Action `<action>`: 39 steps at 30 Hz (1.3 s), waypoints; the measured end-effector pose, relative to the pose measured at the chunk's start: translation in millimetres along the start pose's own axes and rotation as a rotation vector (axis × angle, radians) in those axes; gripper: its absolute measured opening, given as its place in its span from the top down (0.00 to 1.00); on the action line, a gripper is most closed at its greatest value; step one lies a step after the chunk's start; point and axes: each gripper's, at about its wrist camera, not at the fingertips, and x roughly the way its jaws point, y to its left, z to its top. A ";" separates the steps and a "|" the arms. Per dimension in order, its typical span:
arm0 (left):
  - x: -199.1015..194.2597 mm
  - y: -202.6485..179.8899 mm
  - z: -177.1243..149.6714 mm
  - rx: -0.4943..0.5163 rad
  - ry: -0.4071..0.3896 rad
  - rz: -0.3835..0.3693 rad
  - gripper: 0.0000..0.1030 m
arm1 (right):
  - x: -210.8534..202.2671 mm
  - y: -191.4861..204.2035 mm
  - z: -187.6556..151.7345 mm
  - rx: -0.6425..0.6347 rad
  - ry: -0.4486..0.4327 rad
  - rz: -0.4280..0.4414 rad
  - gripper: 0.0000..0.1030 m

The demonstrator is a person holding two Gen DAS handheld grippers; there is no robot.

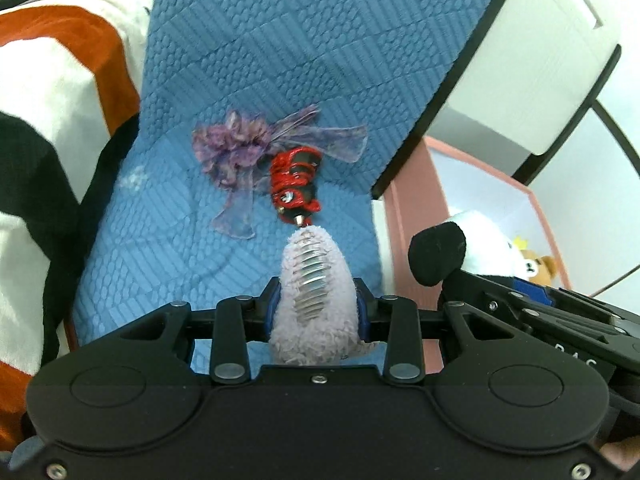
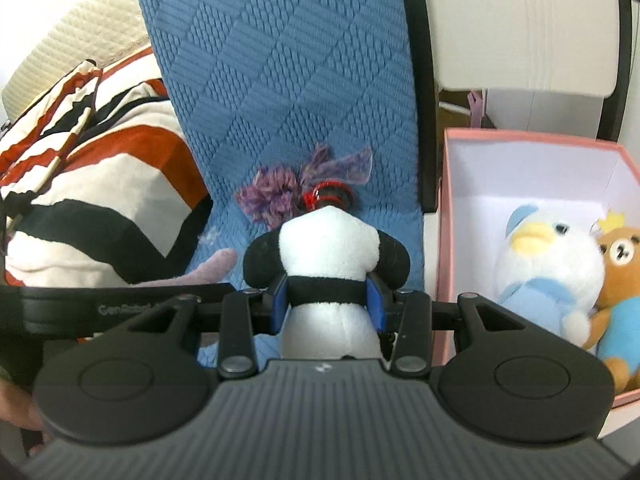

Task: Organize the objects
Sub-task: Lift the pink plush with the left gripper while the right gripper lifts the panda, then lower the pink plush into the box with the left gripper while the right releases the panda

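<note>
My left gripper [image 1: 316, 308] is shut on a fuzzy lilac hair clip [image 1: 314, 300] with a shiny toothed strip, held above the blue quilted mat [image 1: 260, 60]. My right gripper [image 2: 330, 300] is shut on a black-and-white plush panda [image 2: 330, 256], gripped around its middle. The panda's black limb [image 1: 438, 254] shows at the right of the left wrist view, and the lilac clip [image 2: 212, 266] pokes in at the left of the right wrist view. On the mat lie a purple ribbon bow [image 1: 240, 148] and a red-and-black wrapped item [image 1: 296, 180].
A pink box [image 2: 444, 240] with a white inside stands right of the mat, holding a white-and-blue plush duck [image 2: 548, 264] and a brown bear [image 2: 620, 280]. A striped orange, white and black blanket [image 2: 100, 200] lies at the left. White furniture with a black frame [image 2: 520, 20] stands behind the box.
</note>
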 end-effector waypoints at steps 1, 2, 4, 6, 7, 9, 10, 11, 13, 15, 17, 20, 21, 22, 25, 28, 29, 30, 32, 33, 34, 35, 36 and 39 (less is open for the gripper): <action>-2.6 -3.1 2.5 0.005 -0.005 0.003 0.67 | -2.8 -0.8 2.9 -0.002 -0.002 0.002 0.58; -4.8 -6.3 4.6 0.011 -0.008 0.008 0.67 | -5.4 -2.0 5.6 0.001 -0.002 0.009 0.58; -8.7 -12.4 9.7 0.016 -0.016 0.005 0.67 | -10.7 -4.8 12.0 0.009 -0.006 0.018 0.58; -12.6 -17.9 15.5 0.013 -0.020 -0.007 0.67 | -17.1 -6.3 17.9 -0.002 -0.022 0.013 0.58; -15.2 -21.5 18.8 0.014 -0.024 -0.014 0.67 | -20.7 -7.0 21.2 -0.006 -0.030 0.011 0.58; -19.4 -28.6 24.6 0.024 -0.027 -0.023 0.67 | -27.7 -9.3 28.0 -0.010 -0.044 0.009 0.58; -21.7 -33.5 27.8 0.034 -0.032 -0.022 0.67 | -30.4 -10.2 31.0 -0.013 -0.048 0.005 0.58; -23.8 -38.5 30.5 0.045 -0.037 -0.017 0.67 | -33.5 -11.3 34.7 -0.016 -0.052 0.005 0.58; -27.7 -47.6 36.6 0.057 -0.048 -0.016 0.67 | -39.6 -14.6 41.7 -0.013 -0.064 0.012 0.58; -30.7 -55.6 42.5 0.054 -0.054 -0.025 0.67 | -46.3 -19.7 48.3 -0.013 -0.078 0.009 0.58; -32.8 -63.6 47.7 0.057 -0.059 -0.036 0.67 | -52.0 -25.3 56.1 -0.013 -0.090 0.009 0.58; -36.4 -77.8 54.0 0.062 -0.072 -0.046 0.67 | -61.7 -34.0 65.5 -0.012 -0.106 0.011 0.58; -37.8 -84.5 55.6 0.068 -0.076 -0.050 0.67 | -66.5 -38.1 68.9 -0.007 -0.115 0.014 0.58; -37.9 -90.3 57.6 0.073 -0.076 -0.054 0.67 | -70.9 -41.1 70.6 -0.004 -0.125 0.016 0.58; -35.9 -113.5 64.4 0.094 -0.075 -0.069 0.67 | -84.5 -53.5 77.5 -0.012 -0.153 -0.005 0.58; -32.9 -139.1 69.8 0.123 -0.081 -0.087 0.67 | -97.9 -69.2 82.6 -0.009 -0.170 -0.020 0.58; -33.1 -148.1 70.8 0.132 -0.081 -0.092 0.67 | -101.5 -74.9 83.8 -0.010 -0.176 -0.032 0.58; -31.5 -157.9 72.4 0.143 -0.082 -0.097 0.67 | -104.5 -80.8 84.6 -0.011 -0.181 -0.047 0.58; -29.8 -175.9 72.4 0.164 -0.084 -0.109 0.67 | -111.4 -95.7 85.6 -0.001 -0.192 -0.072 0.58; -27.8 -183.8 72.6 0.172 -0.084 -0.116 0.67 | -114.2 -102.0 86.4 0.005 -0.195 -0.078 0.58; -24.8 -191.8 72.2 0.179 -0.081 -0.121 0.67 | -117.8 -111.1 86.3 0.010 -0.198 -0.087 0.58; -21.0 -198.2 71.8 0.185 -0.077 -0.124 0.67 | -120.4 -120.6 85.8 0.015 -0.200 -0.099 0.58; -16.4 -205.5 71.2 0.190 -0.072 -0.127 0.67 | -122.1 -128.4 84.9 0.019 -0.202 -0.111 0.58; -0.8 -221.9 65.5 0.201 -0.049 -0.134 0.67 | -120.5 -152.0 79.1 0.035 -0.193 -0.139 0.58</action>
